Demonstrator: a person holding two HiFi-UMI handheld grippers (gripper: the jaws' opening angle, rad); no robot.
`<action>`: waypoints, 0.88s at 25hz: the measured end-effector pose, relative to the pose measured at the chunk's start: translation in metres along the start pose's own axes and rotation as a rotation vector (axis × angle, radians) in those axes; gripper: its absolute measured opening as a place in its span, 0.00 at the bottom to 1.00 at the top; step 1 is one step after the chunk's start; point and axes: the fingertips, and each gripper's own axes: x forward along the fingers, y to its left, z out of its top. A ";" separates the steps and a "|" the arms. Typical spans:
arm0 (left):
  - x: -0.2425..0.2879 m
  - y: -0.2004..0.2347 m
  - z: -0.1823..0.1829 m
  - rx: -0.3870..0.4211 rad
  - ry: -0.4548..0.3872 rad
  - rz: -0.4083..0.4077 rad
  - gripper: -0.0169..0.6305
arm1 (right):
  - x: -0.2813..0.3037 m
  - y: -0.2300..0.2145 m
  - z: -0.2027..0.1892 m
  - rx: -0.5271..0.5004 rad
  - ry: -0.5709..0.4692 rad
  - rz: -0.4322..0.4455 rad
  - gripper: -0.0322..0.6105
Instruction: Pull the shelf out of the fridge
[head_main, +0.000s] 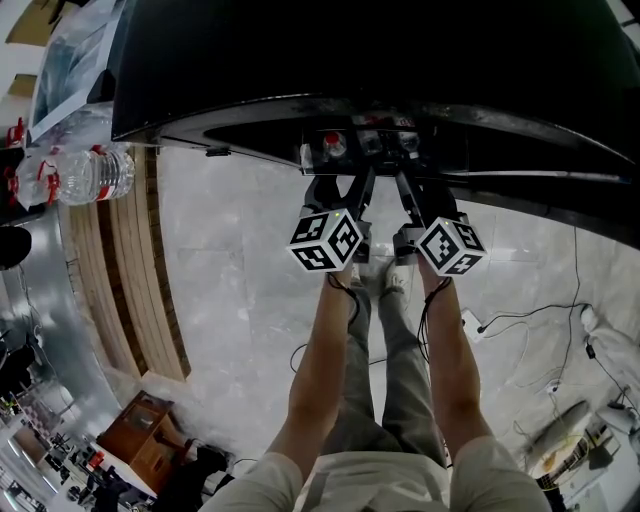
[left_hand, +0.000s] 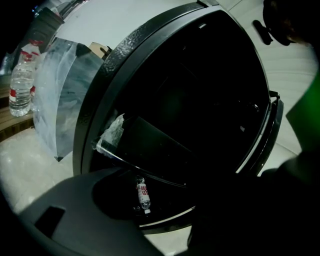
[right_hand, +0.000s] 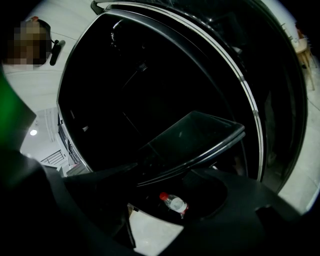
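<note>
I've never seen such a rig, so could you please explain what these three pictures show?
No robot here: a person holds a gripper in each hand, the left gripper and right gripper. One picture comes from a head camera looking down the arms; the other two ride on the grippers, looking along their fingers. Both face a black fridge. Inside is a glass shelf, with a bottle lying below it. The fingers stand apart by the shelf's front edge; nothing is held.

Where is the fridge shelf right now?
In the right gripper view the shelf sits mid-frame inside the open fridge, with a red-capped bottle lying just below its front edge.
</note>
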 end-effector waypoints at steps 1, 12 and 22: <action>0.000 0.000 0.000 -0.002 -0.001 -0.003 0.50 | 0.000 0.000 0.000 0.001 -0.002 0.001 0.48; -0.005 -0.001 -0.001 -0.027 -0.009 -0.001 0.46 | -0.003 0.003 -0.003 0.003 0.008 -0.001 0.47; -0.017 -0.001 -0.009 -0.026 -0.003 -0.006 0.45 | -0.015 0.006 -0.012 -0.003 0.014 -0.001 0.47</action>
